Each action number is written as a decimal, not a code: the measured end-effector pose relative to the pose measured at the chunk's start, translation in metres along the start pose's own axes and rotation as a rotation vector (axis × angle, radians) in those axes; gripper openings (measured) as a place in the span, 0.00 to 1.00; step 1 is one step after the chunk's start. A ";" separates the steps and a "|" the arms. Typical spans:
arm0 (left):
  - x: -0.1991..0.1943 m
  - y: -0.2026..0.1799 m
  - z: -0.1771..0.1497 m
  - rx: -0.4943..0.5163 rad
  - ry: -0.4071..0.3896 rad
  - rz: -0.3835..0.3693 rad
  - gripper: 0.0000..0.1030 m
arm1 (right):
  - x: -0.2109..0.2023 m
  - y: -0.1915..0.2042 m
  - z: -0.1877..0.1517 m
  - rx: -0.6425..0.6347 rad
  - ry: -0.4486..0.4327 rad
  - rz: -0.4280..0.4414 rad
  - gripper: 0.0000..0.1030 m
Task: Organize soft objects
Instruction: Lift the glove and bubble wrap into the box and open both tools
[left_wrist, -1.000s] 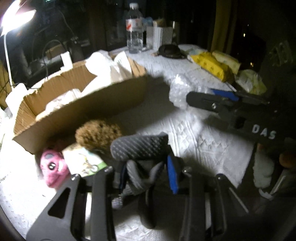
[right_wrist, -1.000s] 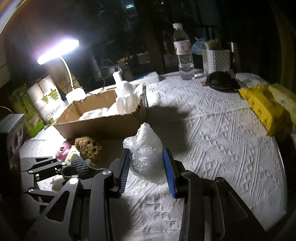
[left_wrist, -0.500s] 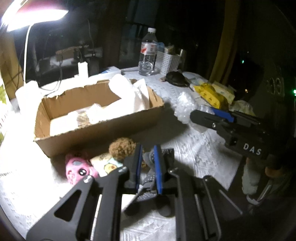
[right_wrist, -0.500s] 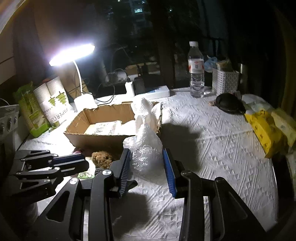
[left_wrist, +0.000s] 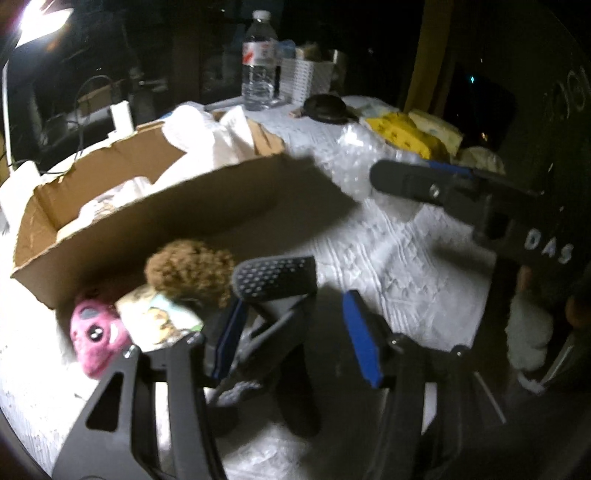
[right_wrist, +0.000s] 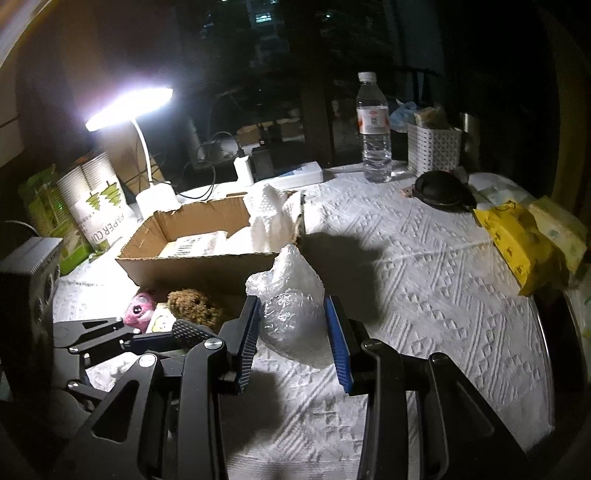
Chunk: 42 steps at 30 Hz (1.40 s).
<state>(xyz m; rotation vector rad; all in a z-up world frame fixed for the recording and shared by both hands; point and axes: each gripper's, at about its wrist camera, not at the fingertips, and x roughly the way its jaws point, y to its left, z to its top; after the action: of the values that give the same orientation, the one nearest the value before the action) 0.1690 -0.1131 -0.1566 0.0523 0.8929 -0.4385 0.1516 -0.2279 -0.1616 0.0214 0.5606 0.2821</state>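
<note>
My left gripper is open around a black hand-grip exerciser that rests on the white cloth. A brown sponge, a pink plush and a small printed packet lie beside it, in front of the cardboard box. My right gripper is shut on a clear bubble-wrap bundle and holds it just right of the box. The right gripper also shows in the left wrist view.
The box holds white paper towels and packets. A lamp, paper-cup sleeve, water bottle and white basket stand at the back. A black round case and yellow tissue packs lie right.
My left gripper was shut on the hand-grip exerciser and lifted; now it has lowered and opened, with the exerciser on the cloth. My right gripper still holds the bubble wrap, slightly lower.
</note>
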 end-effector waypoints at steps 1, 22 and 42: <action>0.004 -0.002 0.000 0.007 0.011 0.005 0.54 | 0.000 -0.003 -0.001 0.006 0.000 -0.001 0.37; -0.051 0.016 0.023 -0.004 -0.132 -0.017 0.08 | -0.001 0.009 0.018 -0.022 -0.024 0.006 0.37; -0.134 0.108 0.044 -0.116 -0.349 0.075 0.08 | 0.019 0.066 0.065 -0.147 -0.038 0.020 0.37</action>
<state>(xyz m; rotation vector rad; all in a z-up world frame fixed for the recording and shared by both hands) 0.1710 0.0222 -0.0409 -0.0950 0.5690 -0.3123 0.1845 -0.1559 -0.1101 -0.1098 0.5008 0.3409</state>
